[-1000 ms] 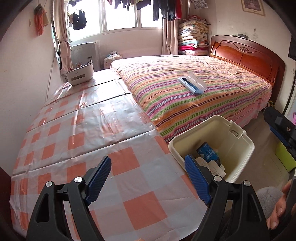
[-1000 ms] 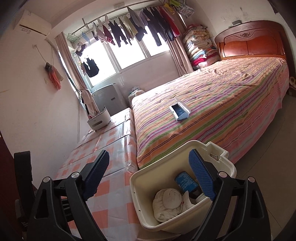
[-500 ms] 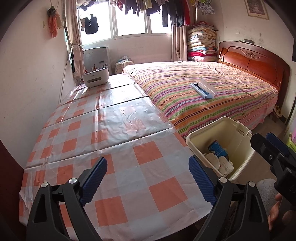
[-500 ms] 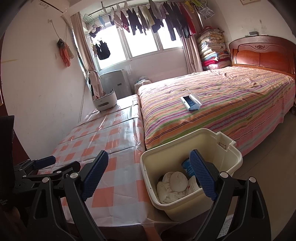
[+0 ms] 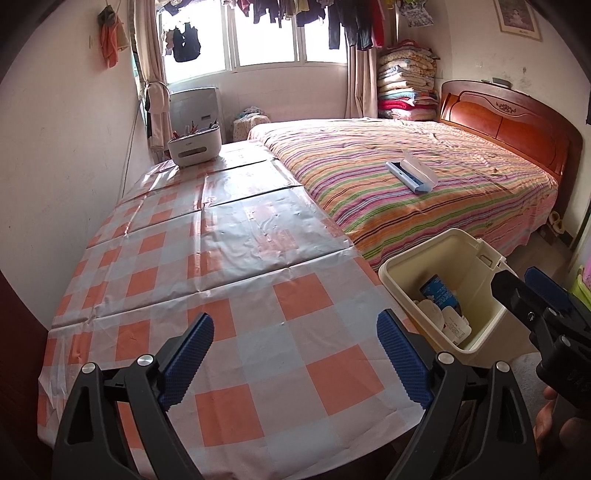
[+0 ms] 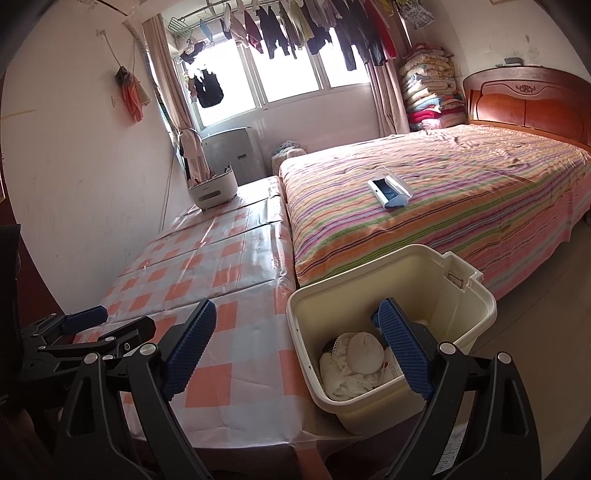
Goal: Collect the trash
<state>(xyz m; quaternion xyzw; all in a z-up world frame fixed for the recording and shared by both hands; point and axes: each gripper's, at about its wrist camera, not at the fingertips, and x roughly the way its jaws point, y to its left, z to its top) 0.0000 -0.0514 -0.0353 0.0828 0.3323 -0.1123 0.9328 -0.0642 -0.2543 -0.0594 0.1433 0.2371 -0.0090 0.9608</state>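
left gripper (image 5: pixel 295 354): jaws spread, empty, lower centre over checked table (image 5: pixel 221 258).
trash bin (image 5: pixel 476 258): lower right, just beside table edge; wrappers inside.
right gripper (image 6: pixel 295 350): jaws spread, empty, nearer bin.

We see pale walls (image 5: pixel 55 147) | bright window (image 5: pixel 266 33) at 12 o'clock, laundry (image 6: pixel 295 29) hung across | striped bed (image 5: pixel 424 184) at 2 o'clock, wooden headboard (image 5: pixel 509 125) | checked table (image 5: pixel 221 295) at 10 o'clock
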